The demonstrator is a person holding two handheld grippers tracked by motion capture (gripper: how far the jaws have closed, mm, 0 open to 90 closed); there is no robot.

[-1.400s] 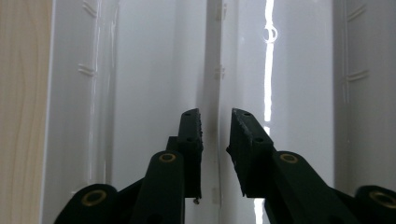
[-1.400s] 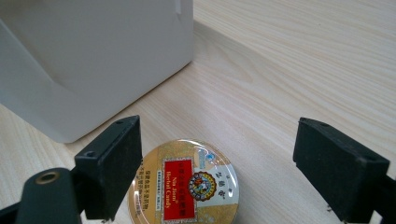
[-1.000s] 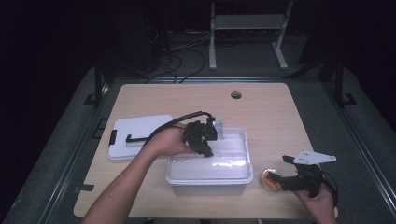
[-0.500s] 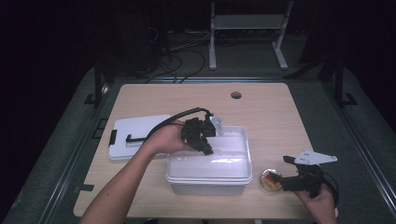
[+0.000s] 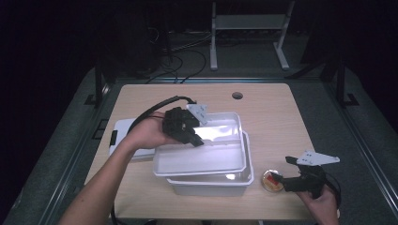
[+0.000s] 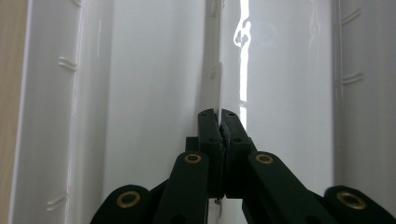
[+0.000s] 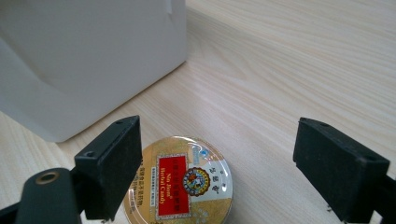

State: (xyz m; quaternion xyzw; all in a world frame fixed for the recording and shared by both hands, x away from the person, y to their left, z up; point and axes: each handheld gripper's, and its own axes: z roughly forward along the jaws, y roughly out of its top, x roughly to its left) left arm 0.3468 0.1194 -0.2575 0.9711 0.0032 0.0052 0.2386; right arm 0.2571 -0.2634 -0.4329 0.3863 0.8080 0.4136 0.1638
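Item: one white lid (image 5: 199, 157) — the left gripper (image 5: 196, 139) is pinching its edge, jaws pressed flat on the thin rim in the left gripper view (image 6: 218, 93), and is holding it tilted above the one white bin (image 5: 211, 183), apparently so the opening is being cleared. One round candy tin (image 5: 272, 181) is lying on the wooden surface (image 5: 281, 122) just beside the bin — the right gripper (image 7: 217, 179) is hovering over it with jaws spread wide on either side, untouched, likely waiting to grasp it. A second flat white lid (image 5: 123, 136) is resting at the left.
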